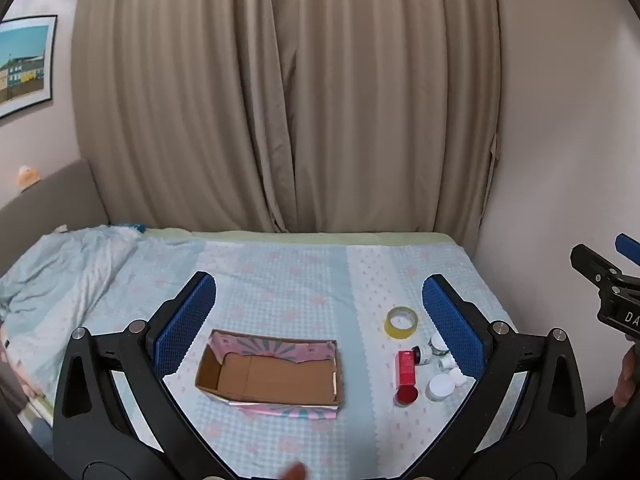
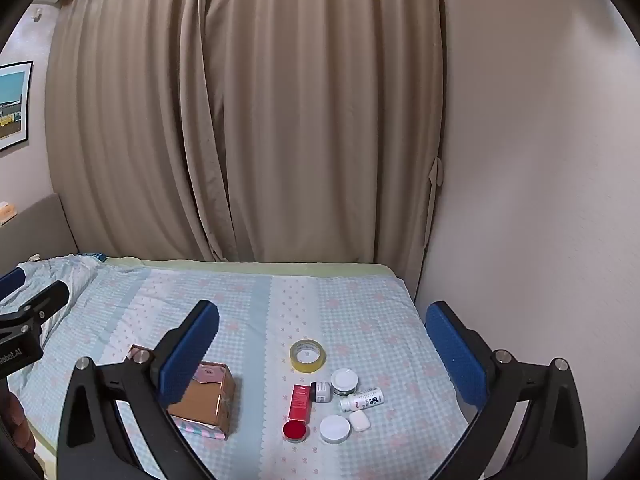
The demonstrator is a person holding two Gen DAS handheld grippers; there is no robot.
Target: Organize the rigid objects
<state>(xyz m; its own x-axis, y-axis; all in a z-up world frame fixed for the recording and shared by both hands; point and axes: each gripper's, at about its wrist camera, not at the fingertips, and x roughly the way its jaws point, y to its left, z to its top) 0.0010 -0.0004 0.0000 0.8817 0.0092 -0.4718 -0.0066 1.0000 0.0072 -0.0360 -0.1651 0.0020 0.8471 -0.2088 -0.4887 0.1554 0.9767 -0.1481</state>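
Note:
An open cardboard box (image 1: 272, 376) (image 2: 208, 404) with a pink patterned outside lies empty on the bed. Right of it is a cluster: a yellow tape roll (image 1: 401, 322) (image 2: 307, 355), a red box (image 1: 406, 367) (image 2: 300, 402), a red round tin (image 1: 406, 396) (image 2: 296, 431), white-lidded jars (image 1: 440, 386) (image 2: 335, 429), a small dark jar (image 2: 321, 391), a lying white bottle (image 2: 362, 399) and a white pebble-shaped case (image 2: 359, 421). My left gripper (image 1: 320, 328) is open above the box. My right gripper (image 2: 322, 344) is open above the cluster. Both hold nothing.
The bed has a light blue checked cover (image 1: 280, 272). A rumpled duvet (image 1: 60, 264) lies at the left. Beige curtains (image 1: 280, 100) hang behind, and a wall (image 2: 540, 200) bounds the bed's right side. The other gripper shows at each view's edge (image 1: 608, 292).

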